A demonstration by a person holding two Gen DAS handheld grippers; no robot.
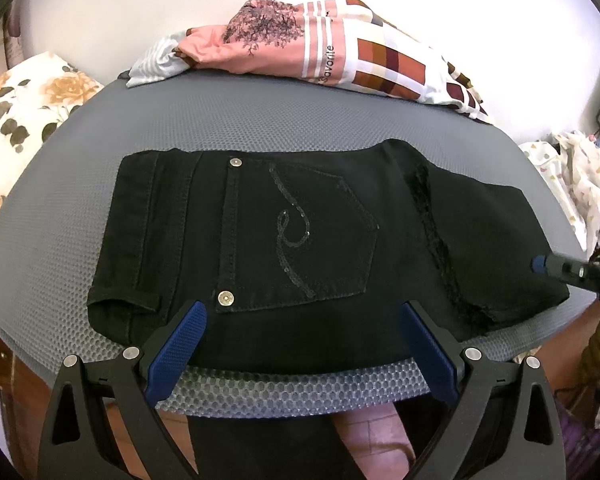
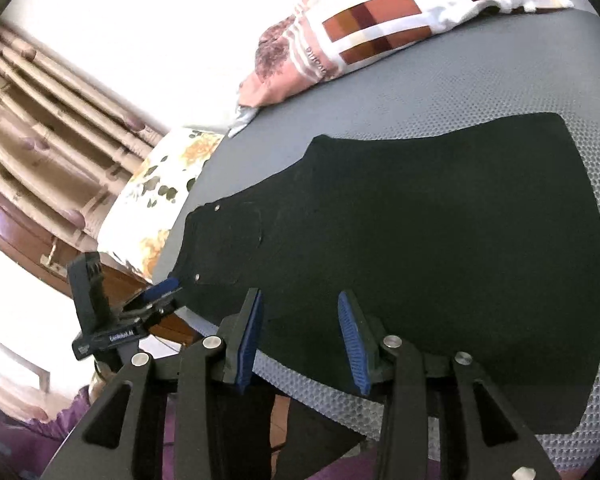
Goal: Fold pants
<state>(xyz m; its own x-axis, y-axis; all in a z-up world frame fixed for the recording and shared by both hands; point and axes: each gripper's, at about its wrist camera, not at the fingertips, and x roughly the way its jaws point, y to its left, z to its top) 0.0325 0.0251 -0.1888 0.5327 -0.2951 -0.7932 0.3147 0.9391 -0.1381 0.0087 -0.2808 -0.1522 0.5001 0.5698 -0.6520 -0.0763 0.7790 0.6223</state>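
Black pants (image 1: 300,240) folded on grey tabletop (image 1: 180,128). Left tool (image 1: 300,344) wide open, right tool (image 2: 300,340) partly open, both empty. Risk: near edge at 6 o'clock snagging blue pads (image 1: 176,352), undoing fold.

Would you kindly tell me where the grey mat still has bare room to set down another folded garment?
The grey mat is bare in a band between the black pants and the heap of clothes at the far edge, and in a strip left of the pants. The far edge is crowded; the near edge holds only a thin strip.
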